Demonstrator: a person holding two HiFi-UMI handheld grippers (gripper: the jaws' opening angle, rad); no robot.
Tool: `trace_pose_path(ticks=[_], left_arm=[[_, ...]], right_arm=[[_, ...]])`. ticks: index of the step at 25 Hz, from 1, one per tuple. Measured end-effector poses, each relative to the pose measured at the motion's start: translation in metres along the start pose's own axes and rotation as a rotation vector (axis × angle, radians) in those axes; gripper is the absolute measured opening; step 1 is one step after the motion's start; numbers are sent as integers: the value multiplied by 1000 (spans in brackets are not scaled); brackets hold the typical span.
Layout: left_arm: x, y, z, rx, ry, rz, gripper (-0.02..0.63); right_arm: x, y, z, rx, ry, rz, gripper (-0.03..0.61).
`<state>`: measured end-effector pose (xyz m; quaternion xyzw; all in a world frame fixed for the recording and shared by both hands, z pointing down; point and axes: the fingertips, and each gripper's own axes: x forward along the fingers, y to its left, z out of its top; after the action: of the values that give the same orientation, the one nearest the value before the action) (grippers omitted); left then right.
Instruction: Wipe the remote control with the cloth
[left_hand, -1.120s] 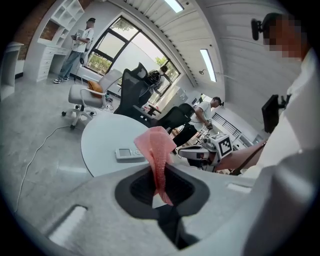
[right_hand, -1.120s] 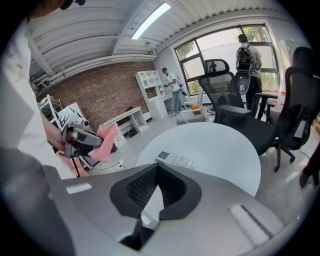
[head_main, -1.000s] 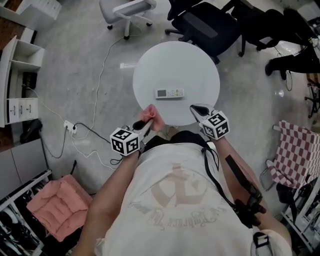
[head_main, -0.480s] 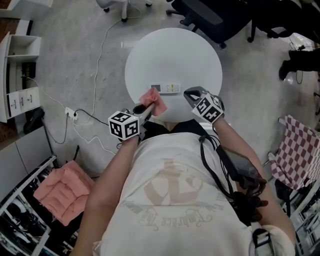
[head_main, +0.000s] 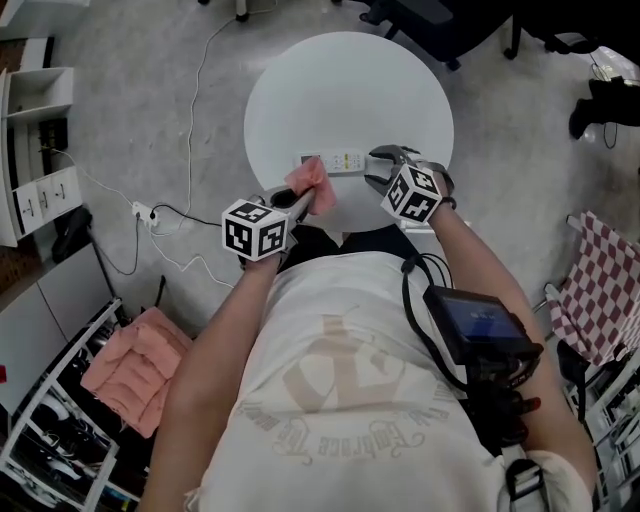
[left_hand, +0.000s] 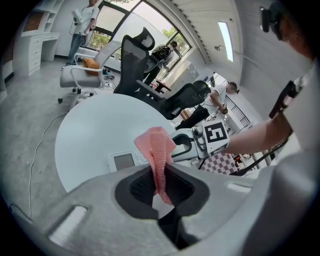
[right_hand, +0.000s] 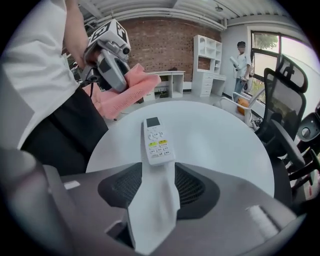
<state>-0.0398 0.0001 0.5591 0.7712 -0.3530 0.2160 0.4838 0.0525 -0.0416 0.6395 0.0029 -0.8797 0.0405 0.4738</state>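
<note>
Left tongs (head_main: 300, 200) and right tongs (head_main: 385, 165) sit closer to the remote (head_main: 335, 161) than a second ago. Right tongs: jaws have just been opening and stand apart, with the remote's near end at their tips, ungripped. Left tongs: clamped on the pink cloth (head_main: 312, 185), which stands up past their tips. Remote: flat on the round white surface (head_main: 350, 90), straight ahead of the right tongs, just beyond the left.
</note>
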Motion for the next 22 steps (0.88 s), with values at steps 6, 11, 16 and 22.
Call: trace_pose_path(ticks=[6,11,16,22], left_arm=[[17,6,4,-10,35,-27,20],[38,5,15,-16,49,-45,19],[62,8,19,-28,92,-53,19],[96,-4,27,-24,142,-69,20]], right_arm=[[17,0,4,-57,-4,44,279],[23,-5,9,-114,-13,67,267],[27,-6,13,-167,-14,104,215],[21,-6,10,-168,2,110,213]])
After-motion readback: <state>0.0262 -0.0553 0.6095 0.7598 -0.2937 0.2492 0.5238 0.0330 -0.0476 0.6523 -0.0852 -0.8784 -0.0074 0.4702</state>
